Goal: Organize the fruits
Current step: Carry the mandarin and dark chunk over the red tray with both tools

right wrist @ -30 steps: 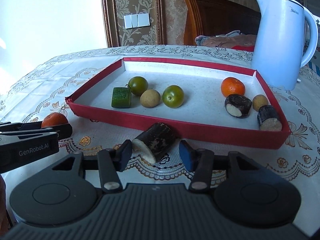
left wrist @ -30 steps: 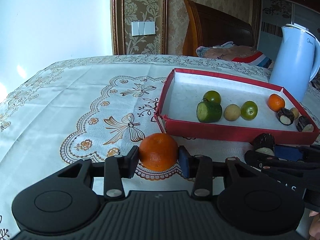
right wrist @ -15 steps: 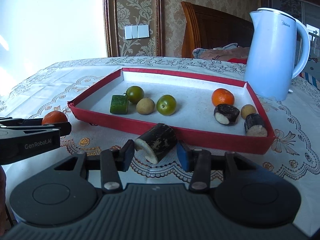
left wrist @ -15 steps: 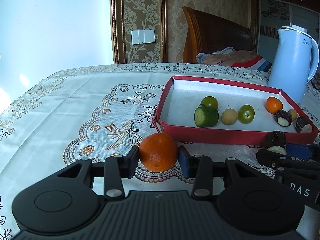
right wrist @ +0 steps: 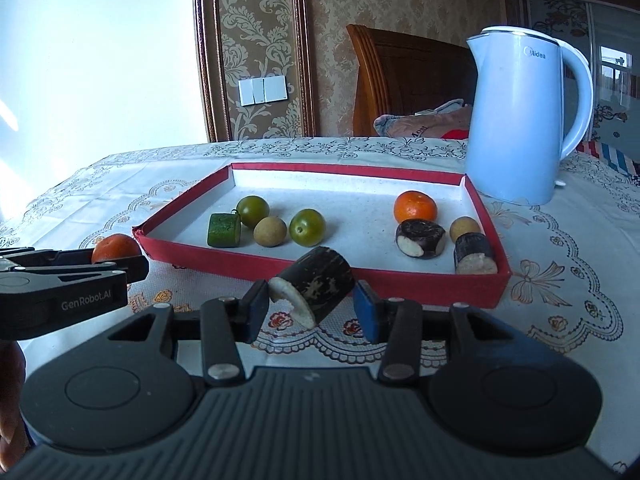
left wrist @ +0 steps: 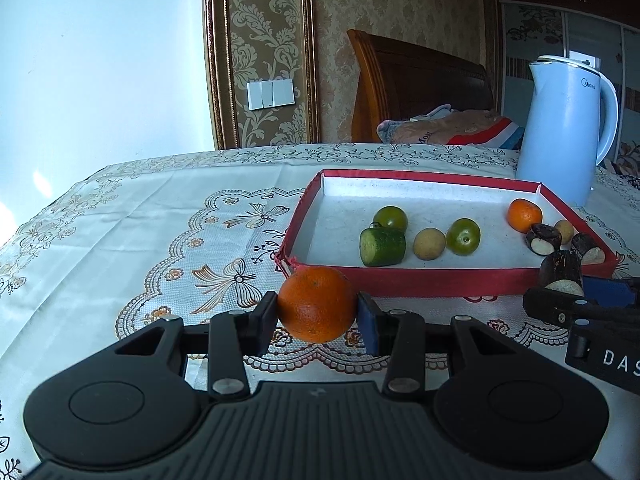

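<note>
My left gripper (left wrist: 317, 312) is shut on an orange (left wrist: 316, 303), held just above the tablecloth in front of the red tray's (left wrist: 440, 279) near left corner. My right gripper (right wrist: 310, 308) is shut on a dark sugarcane piece (right wrist: 316, 286) with a pale cut end, before the tray's (right wrist: 380, 278) front wall. In the tray lie a green cucumber chunk (right wrist: 224, 230), two green fruits (right wrist: 253, 211) (right wrist: 307, 227), two tan round fruits (right wrist: 271, 231), a small orange (right wrist: 415, 207) and two dark sugarcane pieces (right wrist: 420, 238).
A pale blue kettle (right wrist: 520, 120) stands behind the tray's far right corner. The table wears a patterned cloth (left wrist: 140, 232). A wooden chair back (left wrist: 416, 80) with folded fabric is beyond the table's far edge. Each gripper shows at the edge of the other's view.
Both grippers have risen a little and drawn back from the tray, still holding the orange and the sugarcane piece. The tray's contents have not moved.
</note>
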`<state>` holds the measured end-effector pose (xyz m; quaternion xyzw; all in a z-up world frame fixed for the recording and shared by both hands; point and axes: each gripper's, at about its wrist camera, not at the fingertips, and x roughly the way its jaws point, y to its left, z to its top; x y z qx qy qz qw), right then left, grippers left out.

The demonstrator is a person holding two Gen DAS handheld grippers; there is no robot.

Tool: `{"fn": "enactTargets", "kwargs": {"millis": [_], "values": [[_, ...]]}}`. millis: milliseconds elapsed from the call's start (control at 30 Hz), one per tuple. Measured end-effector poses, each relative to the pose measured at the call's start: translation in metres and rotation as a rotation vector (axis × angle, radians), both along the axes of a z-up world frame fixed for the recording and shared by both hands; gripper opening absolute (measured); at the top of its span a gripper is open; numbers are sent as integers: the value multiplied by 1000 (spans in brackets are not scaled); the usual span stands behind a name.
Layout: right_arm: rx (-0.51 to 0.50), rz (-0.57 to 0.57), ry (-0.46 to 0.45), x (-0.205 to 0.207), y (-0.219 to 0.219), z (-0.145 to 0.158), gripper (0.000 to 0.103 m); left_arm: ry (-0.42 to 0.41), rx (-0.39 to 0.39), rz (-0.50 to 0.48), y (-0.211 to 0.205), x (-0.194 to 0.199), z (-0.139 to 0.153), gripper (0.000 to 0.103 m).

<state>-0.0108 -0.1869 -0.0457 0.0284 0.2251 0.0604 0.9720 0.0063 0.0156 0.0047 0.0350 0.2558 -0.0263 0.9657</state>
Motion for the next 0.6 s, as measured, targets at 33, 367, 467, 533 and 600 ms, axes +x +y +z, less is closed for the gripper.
{"fn": "enactTargets", "kwargs": {"millis": [33, 367, 467, 533, 600], "values": [[-1, -1, -4, -1, -1, 0, 44, 0, 3, -3, -1, 0, 0, 41], [13, -33, -33, -7, -19, 3, 44, -4, 17, -10, -17, -3, 5, 41], [-1, -54, -47, -6, -27, 5, 44, -9, 28, -25, -27, 0, 8, 41], [4, -71, -53, -4, -33, 7, 44, -14, 37, -39, -37, 3, 11, 41], [9, -82, -54, 0, -39, 10, 44, -16, 40, -52, -46, 8, 15, 41]]}}
